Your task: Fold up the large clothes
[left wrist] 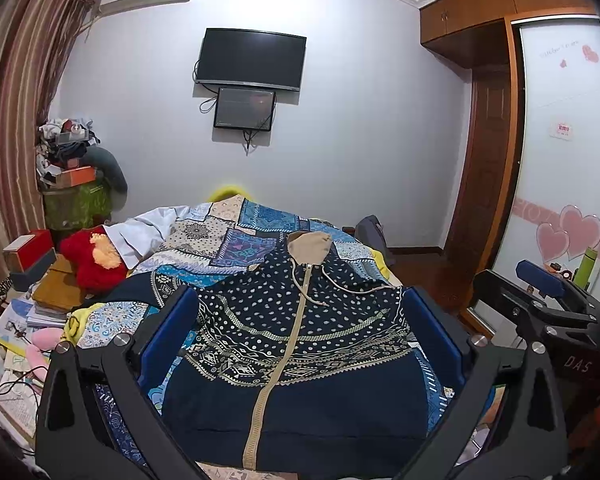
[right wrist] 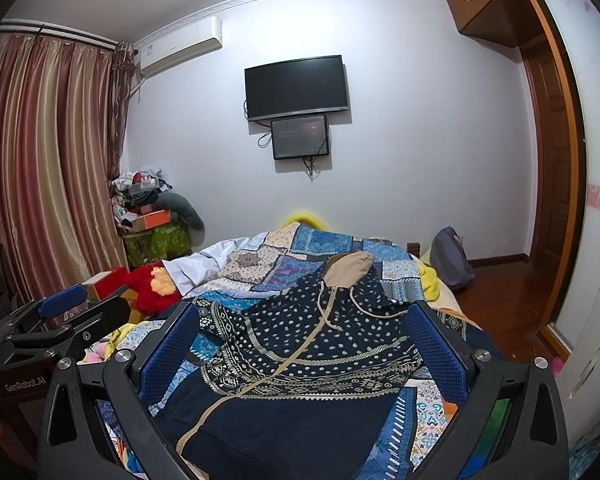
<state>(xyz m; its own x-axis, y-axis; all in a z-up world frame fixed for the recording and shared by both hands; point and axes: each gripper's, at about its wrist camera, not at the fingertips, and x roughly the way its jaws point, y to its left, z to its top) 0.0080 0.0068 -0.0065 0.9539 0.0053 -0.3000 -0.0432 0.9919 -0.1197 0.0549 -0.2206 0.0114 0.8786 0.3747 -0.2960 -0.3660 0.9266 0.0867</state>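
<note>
A home bedroom is showing here: a bed (left wrist: 260, 224) under a patchwork quilt, striped curtains (right wrist: 48, 152), a wall-mounted television (left wrist: 250, 58), an air conditioner (right wrist: 180, 46), and probably a wardrobe (left wrist: 500, 0).

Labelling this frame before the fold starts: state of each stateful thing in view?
Navy patterned zip-up hoodie: flat on the bed, zipped, unfolded.
Tan hood: laid out flat above the collar.
Left gripper: open, empty.
Right gripper: open, empty.
Black wall-mounted TV: off.
Small screen below it: dimly lit.
</note>
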